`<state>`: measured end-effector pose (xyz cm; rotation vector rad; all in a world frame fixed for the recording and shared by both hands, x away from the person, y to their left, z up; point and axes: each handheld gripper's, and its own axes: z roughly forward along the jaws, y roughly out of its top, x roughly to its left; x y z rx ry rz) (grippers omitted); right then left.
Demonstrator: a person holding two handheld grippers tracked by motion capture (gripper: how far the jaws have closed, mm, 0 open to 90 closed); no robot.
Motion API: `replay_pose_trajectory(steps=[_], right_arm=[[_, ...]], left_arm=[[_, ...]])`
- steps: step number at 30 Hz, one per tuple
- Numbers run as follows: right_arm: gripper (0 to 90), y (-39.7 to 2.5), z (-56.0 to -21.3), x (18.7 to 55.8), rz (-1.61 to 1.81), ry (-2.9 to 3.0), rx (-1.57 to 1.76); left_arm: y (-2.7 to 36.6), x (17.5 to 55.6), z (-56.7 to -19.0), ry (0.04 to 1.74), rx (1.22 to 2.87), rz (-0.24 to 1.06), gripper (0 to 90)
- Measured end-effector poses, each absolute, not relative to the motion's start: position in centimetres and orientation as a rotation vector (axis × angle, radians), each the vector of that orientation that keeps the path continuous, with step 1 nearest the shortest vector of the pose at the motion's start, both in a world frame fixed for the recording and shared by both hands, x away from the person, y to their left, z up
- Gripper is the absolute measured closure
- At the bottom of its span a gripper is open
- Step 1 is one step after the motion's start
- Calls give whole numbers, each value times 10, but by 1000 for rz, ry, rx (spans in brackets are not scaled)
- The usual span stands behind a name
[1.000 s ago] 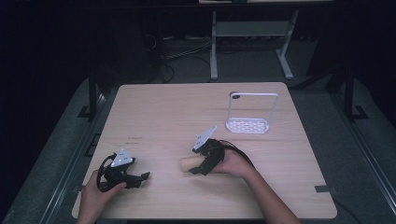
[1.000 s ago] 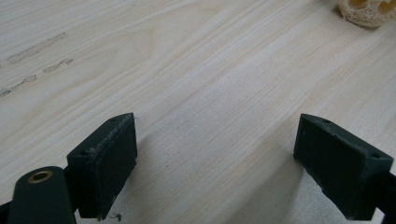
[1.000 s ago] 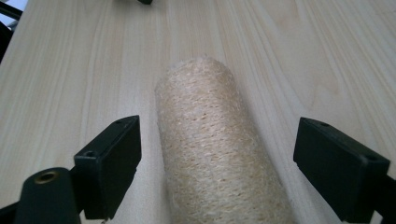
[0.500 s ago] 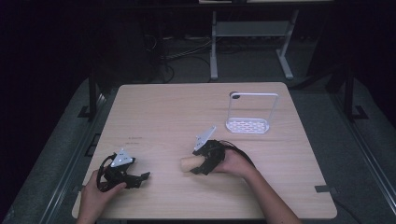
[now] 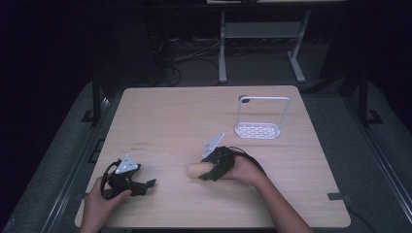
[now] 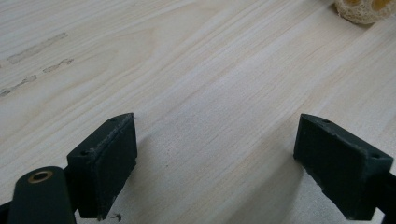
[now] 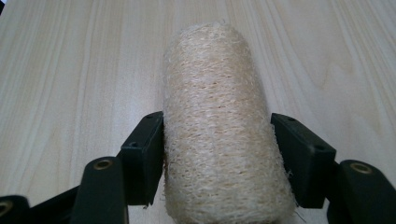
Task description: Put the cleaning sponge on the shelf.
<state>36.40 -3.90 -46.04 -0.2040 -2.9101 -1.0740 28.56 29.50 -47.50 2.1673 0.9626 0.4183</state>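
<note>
Nearest the person, the left gripper [image 5: 145,185] rests low on the table [image 5: 170,111], down by the near edge and well to the left of the loofah [image 5: 197,170]. In the left gripper view its jaws stand wide apart with nothing but bare wood between them; the loofah's cut end [image 6: 366,8] shows far off at the top right corner, so that gripper points roughly toward it but lies well apart from it.

A little farther in, the right gripper [image 5: 210,171] has the loofah. In the right gripper view the jaws sit on either side of the roll [image 7: 224,135], pads touching its flanks near the end closest to the hand, so they are closed onto it at about its own width. The roll's long axis runs straight out along the line of the jaws, away from the hand; in the high view that puts its free end pointing left across the table, toward the left gripper. It appears to lie on or just above the wood; I cannot tell which.

Farthest off, beyond the loofah and to its right, stands a white rack [image 5: 259,127] with a perforated base and an upright frame. The right hand [image 5: 245,171] is clearly the nearer one to it, and I judge any carry there would mean swinging the roll's free end round from left to far-right.
</note>
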Motion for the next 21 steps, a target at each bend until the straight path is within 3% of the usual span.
replay_pose_trajectory(steps=[21], right_arm=[[386, -50, -447, 360, -1160, -2900, -330]], left_arm=[[295, 286, -475, 963, 2167, 418, 129]])
